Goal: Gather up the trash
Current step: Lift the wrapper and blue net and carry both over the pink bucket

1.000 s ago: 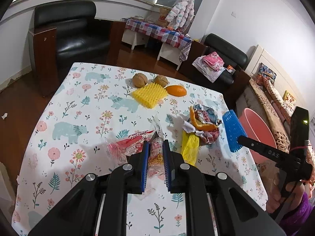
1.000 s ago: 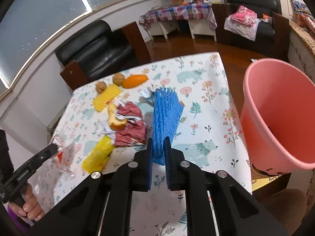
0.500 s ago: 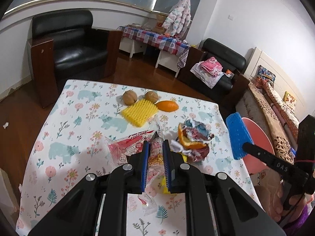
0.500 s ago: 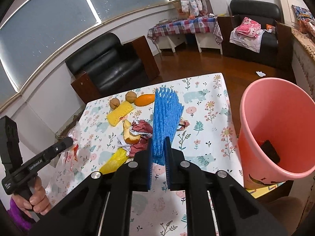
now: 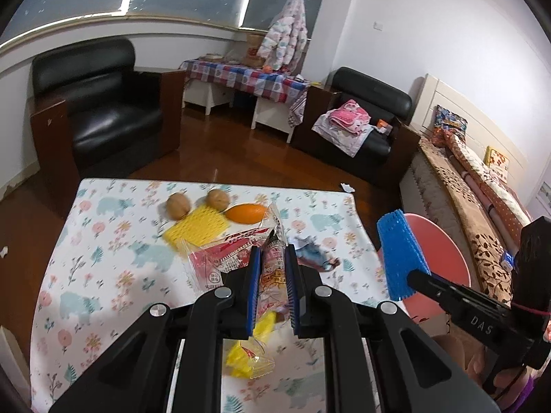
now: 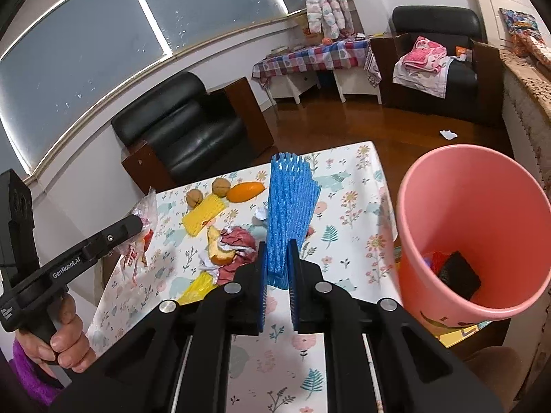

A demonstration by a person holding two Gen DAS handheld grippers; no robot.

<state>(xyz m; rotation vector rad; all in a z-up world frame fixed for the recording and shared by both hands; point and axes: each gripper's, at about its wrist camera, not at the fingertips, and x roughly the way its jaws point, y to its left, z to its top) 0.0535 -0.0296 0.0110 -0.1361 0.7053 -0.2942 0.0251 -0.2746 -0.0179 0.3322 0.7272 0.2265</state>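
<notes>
My left gripper (image 5: 272, 261) is shut on a clear snack wrapper with red print (image 5: 237, 251), lifted above the floral table (image 5: 103, 268). My right gripper (image 6: 277, 258) is shut on a blue foam fruit net (image 6: 289, 203), held up just left of the pink bin (image 6: 482, 203). The same blue net (image 5: 401, 254) and bin (image 5: 437, 244) show at the right of the left wrist view. On the table lie a yellow foam net (image 5: 198, 229), a crumpled red wrapper with orange peel (image 6: 230, 251) and a yellow wrapper (image 6: 196, 287).
Two walnuts (image 5: 179, 205) and an orange fruit (image 5: 246, 212) sit at the table's far side. The bin holds a dark item and red scraps (image 6: 454, 268). Black armchairs (image 5: 103, 110), a checked side table (image 5: 248, 79) and a bed (image 5: 482, 186) surround the table.
Both grippers have risen from the table with their loads. The wrapper now hangs clear of the tabletop, and the blue net has moved closer to the bin's mouth.
</notes>
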